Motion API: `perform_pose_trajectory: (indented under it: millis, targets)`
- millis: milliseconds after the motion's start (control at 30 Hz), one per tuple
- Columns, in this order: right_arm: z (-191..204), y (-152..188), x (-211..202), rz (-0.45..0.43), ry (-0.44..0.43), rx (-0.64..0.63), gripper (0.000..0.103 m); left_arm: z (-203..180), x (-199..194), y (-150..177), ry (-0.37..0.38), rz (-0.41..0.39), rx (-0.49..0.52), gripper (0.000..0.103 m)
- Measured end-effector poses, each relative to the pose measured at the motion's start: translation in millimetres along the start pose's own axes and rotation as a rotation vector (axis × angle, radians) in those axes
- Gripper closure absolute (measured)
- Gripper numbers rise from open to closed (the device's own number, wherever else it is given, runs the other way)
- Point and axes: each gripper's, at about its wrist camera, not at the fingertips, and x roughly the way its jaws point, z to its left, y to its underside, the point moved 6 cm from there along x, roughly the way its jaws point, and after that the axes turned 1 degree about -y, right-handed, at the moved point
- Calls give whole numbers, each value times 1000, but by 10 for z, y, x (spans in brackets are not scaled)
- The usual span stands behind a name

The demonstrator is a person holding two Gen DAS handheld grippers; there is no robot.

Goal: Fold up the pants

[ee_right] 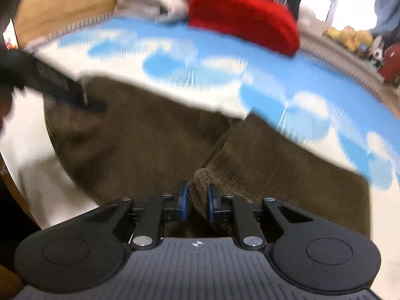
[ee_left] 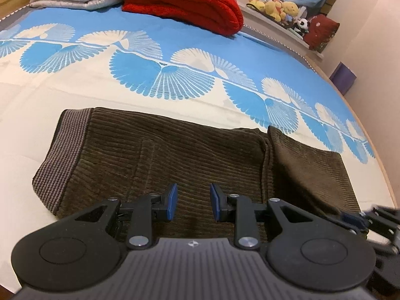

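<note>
Blue-padded, the right gripper (ee_right: 197,201) is clamped on a raised fold of the brown corduroy pants (ee_right: 155,135) lying on the bed (ee_left: 75,82), while the left gripper (ee_left: 193,201), jaws apart and holding nothing, hovers just above them.

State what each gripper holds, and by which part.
Right gripper: pinches a raised fold of the brown pants. Left gripper: holds nothing, its jaws apart above the pants.

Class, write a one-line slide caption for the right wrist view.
Right tool pinches a raised fold of brown corduroy pants on a blue-patterned bed.
</note>
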Motion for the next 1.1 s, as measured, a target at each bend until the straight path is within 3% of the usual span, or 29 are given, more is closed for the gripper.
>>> perform_pose_trajectory:
  millis: [100, 200, 267, 433, 500, 600, 667, 767, 867, 933, 1033, 1100]
  targets:
    - [153, 140, -73, 22, -11, -80, 86, 5, 15, -17, 6, 7, -26, 72]
    - [289, 496, 138, 138, -24, -175, 81, -68, 53, -1, 13, 22, -25, 72]
    - [325, 541, 142, 129, -15, -175, 80, -153, 71, 39, 15, 29, -2, 72]
    - [156, 358, -207, -41, 0, 18, 63, -423, 94, 112, 29, 19, 110, 72]
    - [67, 413, -130, -19, 41, 40, 63, -517, 115, 147, 35, 17, 142, 72]
    - [85, 694, 194, 178, -29, 25, 59, -664, 149, 194, 56, 15, 183, 72]
    - [63, 659, 113, 148, -40, 35, 58, -771, 171, 217, 80, 13, 209, 72]
    - [-231, 482, -241, 37, -39, 199, 59, -977, 215, 253, 131, 9, 255, 72]
    - [-771, 458, -531, -41, 74, 366, 56, -1199, 275, 337, 173, 18, 316, 72]
    - [-1235, 559, -676, -62, 235, 509, 42, -1348, 307, 431, 199, 30, 368, 72]
    - [-1834, 932, -776, -19, 433, 735, 33, -1530, 393, 619, 229, 71, 439, 72]
    - [-2065, 1199, -754, 29, 471, 853, 33, -1561, 578, 815, 185, 164, 494, 72]
